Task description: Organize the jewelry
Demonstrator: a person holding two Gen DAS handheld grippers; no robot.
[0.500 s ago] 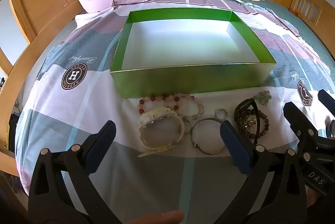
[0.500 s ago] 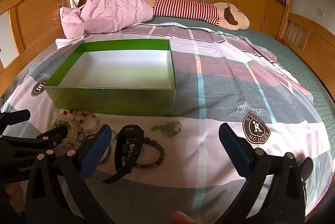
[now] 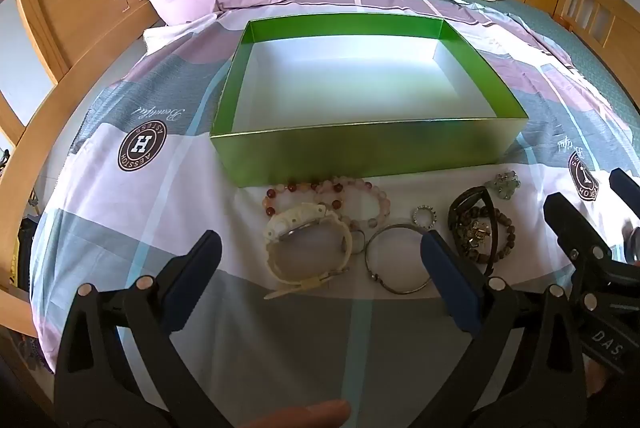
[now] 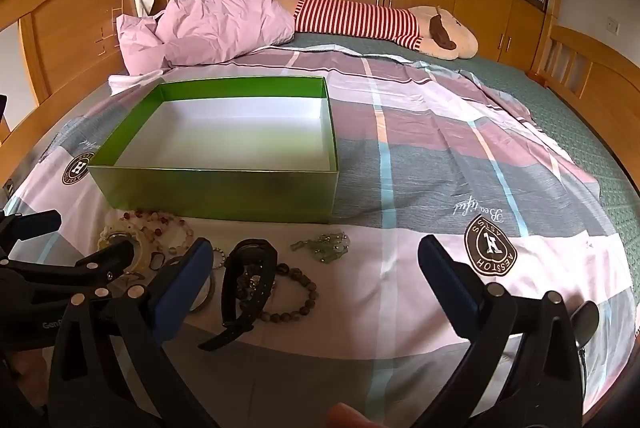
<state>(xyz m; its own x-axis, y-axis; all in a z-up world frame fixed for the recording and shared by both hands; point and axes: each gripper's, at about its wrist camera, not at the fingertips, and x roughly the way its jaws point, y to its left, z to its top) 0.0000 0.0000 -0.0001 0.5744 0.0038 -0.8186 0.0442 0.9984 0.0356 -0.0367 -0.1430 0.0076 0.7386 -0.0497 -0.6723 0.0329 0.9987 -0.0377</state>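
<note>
Green box (image 3: 360, 152) sits empty; watch (image 3: 308, 248), bangle (image 3: 396, 260) and bead bracelets (image 3: 360, 196) all wait outside it, left gripper (image 3: 320, 280) and right gripper (image 4: 312, 280) gaping wide, holding nothing

Bed (image 3: 100, 188) is carrying a checked sheet | green box (image 3: 360, 152) is sitting open on it | bracelets (image 3: 352, 196), white watch (image 3: 308, 244), bangle (image 3: 396, 260), ring (image 3: 424, 217), black watch (image 4: 248, 280) are lying just in front | pink pillow (image 4: 216, 28) is resting behind
</note>
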